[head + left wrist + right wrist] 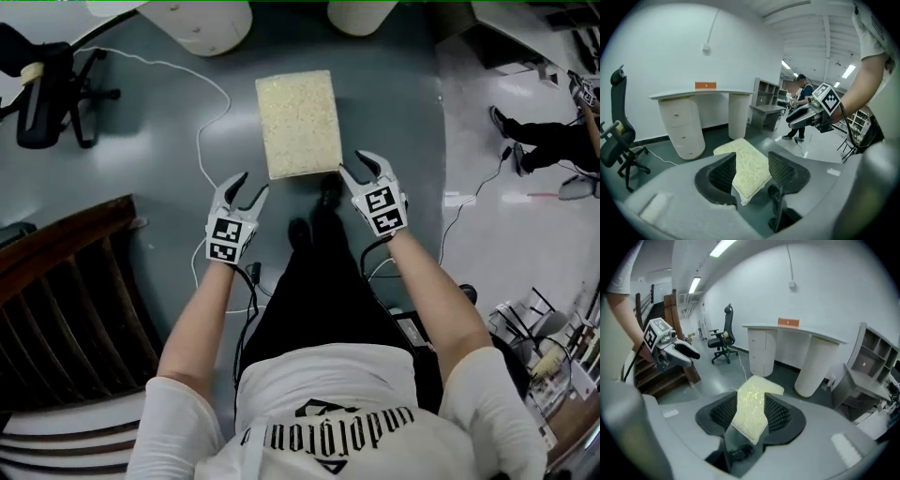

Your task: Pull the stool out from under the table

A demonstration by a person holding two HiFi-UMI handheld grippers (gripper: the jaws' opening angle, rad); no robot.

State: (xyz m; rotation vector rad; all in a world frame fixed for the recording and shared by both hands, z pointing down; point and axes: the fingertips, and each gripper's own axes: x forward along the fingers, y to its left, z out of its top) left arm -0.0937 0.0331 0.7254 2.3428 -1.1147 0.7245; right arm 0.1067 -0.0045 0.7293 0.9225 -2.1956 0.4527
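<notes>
The stool [298,122], a rectangular seat with a cream fluffy cover, stands on the grey floor out in front of the white desk [202,23]. My left gripper [253,184] hangs in the air near the seat's near left corner, open and empty. My right gripper [354,163] is by the near right corner, also open with nothing in it. In the left gripper view the stool [740,150] shows on the floor beyond the parted jaws. The right gripper view shows the stool [757,390] the same way, well below the pads.
The desk's two rounded pedestals [761,352] stand behind the stool. A black office chair [47,94] is at the far left, dark wooden stairs [66,300] at the near left. A white cable [202,141] trails on the floor. A person [544,141] stands at the right.
</notes>
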